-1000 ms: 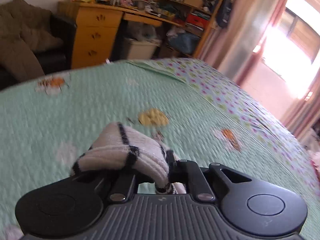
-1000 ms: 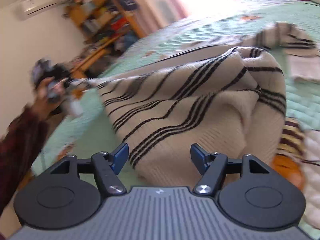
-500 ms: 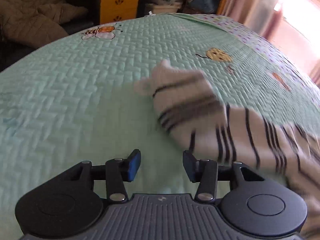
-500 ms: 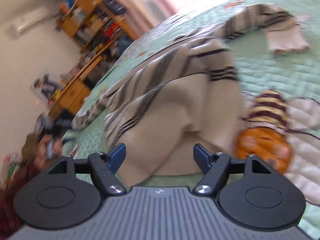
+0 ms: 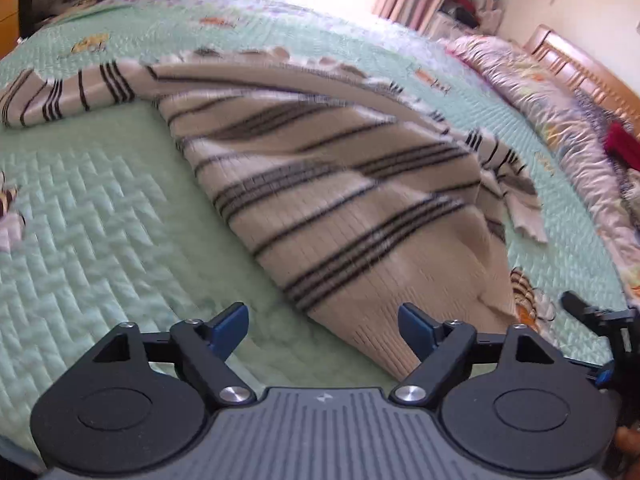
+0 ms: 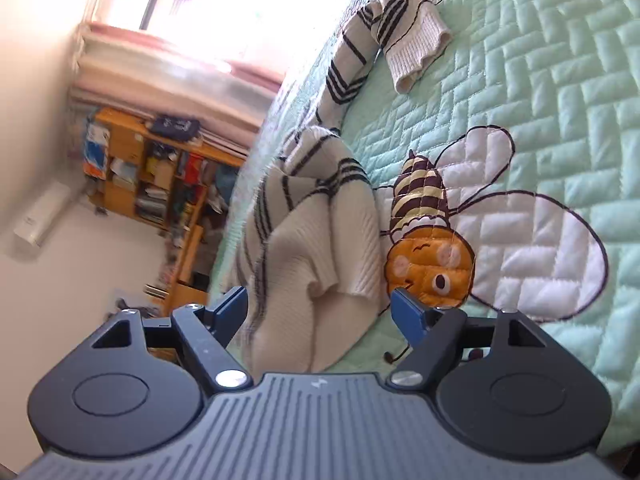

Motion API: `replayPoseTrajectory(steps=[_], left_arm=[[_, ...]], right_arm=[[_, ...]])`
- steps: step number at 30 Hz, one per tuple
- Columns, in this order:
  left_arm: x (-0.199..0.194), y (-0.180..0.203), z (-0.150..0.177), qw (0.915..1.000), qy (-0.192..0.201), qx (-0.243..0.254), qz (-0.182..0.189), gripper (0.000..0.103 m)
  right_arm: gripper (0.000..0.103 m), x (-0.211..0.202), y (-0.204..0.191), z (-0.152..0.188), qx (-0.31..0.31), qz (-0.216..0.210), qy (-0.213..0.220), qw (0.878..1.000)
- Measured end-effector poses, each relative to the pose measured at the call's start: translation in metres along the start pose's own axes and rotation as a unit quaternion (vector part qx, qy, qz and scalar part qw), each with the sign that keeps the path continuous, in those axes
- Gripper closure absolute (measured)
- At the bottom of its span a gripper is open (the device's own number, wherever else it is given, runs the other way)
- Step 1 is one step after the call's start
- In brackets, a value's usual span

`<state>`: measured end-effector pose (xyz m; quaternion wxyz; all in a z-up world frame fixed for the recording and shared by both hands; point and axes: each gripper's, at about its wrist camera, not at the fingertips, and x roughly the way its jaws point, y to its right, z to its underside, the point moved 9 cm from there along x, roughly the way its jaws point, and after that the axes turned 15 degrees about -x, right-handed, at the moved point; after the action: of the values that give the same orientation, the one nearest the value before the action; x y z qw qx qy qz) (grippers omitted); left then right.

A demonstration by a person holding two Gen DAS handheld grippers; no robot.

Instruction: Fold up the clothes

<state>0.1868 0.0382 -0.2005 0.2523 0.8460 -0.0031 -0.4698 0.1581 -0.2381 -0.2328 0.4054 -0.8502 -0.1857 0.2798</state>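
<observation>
On the bed [image 5: 100,240], the sweater [image 5: 352,208] lies crumpled, its long axis running away from you, hem nearest. Your left claw [image 5: 322,326] has just been opening, nothing between its fingers; your right claw [image 6: 320,312] is spread too, hem just ahead. No writing is legible.

No readable text, number or brand shows in either view; only a small pale emblem, not legible as letters, sits on each gripper's ribbed grey housing [image 5: 324,398].
</observation>
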Motion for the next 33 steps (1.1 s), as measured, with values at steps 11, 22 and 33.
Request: replayPoseTrajectory(steps=[11,22,33], left_arm=[[0.032,0.036,0.053,0.9980,-0.048,0.038,-0.015,0.010],[0.014,0.049,0.081,0.9243,0.161,0.296,-0.179,0.009],[0.016,0.064,0.064,0.9144,0.193,0.307,-0.180,0.088]], right_arm=[[0.022,0.000,0.005,0.005,-0.044,-0.010,-0.010,0.999],[0.022,0.001,0.008,0.012,-0.119,0.011,-0.017,0.993],[0.022,0.000,0.006,0.014,-0.132,0.006,-0.014,0.991]])
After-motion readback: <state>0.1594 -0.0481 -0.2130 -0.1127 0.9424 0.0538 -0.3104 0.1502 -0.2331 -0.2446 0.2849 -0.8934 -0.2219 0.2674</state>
